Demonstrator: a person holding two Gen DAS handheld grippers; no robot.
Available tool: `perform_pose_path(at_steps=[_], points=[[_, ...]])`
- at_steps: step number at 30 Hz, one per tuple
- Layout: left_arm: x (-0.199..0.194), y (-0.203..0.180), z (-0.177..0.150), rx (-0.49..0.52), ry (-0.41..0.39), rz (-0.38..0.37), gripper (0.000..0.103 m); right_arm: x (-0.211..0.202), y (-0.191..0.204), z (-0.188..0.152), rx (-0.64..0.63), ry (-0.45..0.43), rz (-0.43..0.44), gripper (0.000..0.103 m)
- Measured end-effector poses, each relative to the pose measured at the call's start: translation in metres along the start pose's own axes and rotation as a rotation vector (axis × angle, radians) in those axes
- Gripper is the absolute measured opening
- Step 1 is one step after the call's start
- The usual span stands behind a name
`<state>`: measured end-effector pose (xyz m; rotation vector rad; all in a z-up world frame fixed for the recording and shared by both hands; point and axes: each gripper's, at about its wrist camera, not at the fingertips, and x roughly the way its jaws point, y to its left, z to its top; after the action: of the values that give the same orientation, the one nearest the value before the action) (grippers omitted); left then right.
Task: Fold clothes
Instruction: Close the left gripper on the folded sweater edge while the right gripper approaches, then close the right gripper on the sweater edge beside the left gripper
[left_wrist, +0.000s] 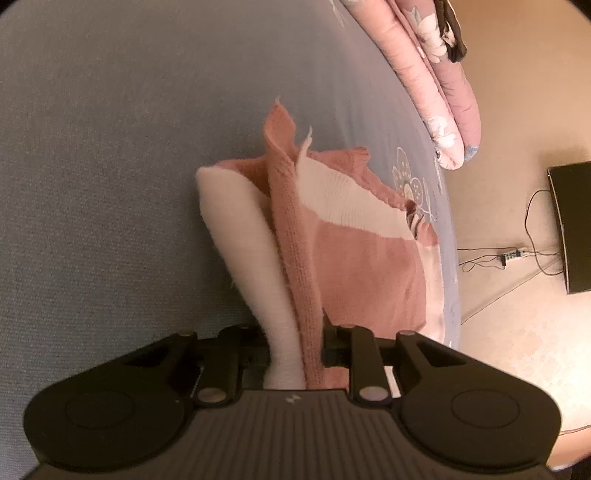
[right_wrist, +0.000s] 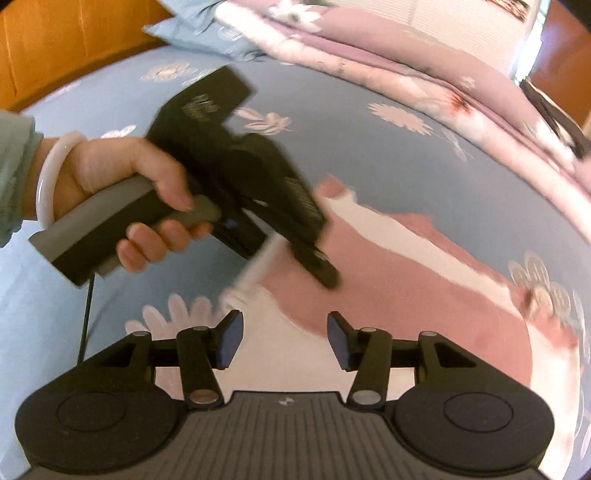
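A pink and white knitted garment (left_wrist: 354, 266) lies on the blue bed sheet (left_wrist: 92, 184). My left gripper (left_wrist: 295, 343) is shut on a bunched strip of it, white and pink, which rises from the jaws toward the rest of the cloth. In the right wrist view the same garment (right_wrist: 406, 280) lies spread flat, and the left gripper (right_wrist: 325, 266), held by a hand (right_wrist: 122, 177) with a pale bangle, lifts a white edge of it. My right gripper (right_wrist: 284, 339) hangs open just above the garment's near white part, with nothing between its fingers.
A folded pink floral quilt (right_wrist: 406, 62) lies along the far side of the bed, with a blue pillow (right_wrist: 199, 33) beside it. A wooden headboard (right_wrist: 55, 44) stands at the back left. Beside the bed, on the beige floor (left_wrist: 517, 314), lie a cable and a dark box (left_wrist: 572, 225).
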<state>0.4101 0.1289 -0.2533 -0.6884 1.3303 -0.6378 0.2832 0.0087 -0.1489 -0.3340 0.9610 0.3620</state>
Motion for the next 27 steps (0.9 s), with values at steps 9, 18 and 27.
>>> perform_pose_path(at_steps=[9, 18, 27], points=[[0.004, -0.022, 0.0, 0.033, -0.004, 0.158, 0.023, -0.048, -0.116, -0.067, 0.203, 0.051, -0.019, 0.062], [0.013, -0.05, -0.007, 0.113, -0.028, 0.311, 0.023, -0.082, -0.235, -0.126, 0.333, 0.072, 0.035, 0.067], [0.021, -0.061, -0.008, 0.115, -0.026, 0.384, 0.023, -0.05, -0.395, -0.165, 0.711, -0.012, 0.275, 0.074]])
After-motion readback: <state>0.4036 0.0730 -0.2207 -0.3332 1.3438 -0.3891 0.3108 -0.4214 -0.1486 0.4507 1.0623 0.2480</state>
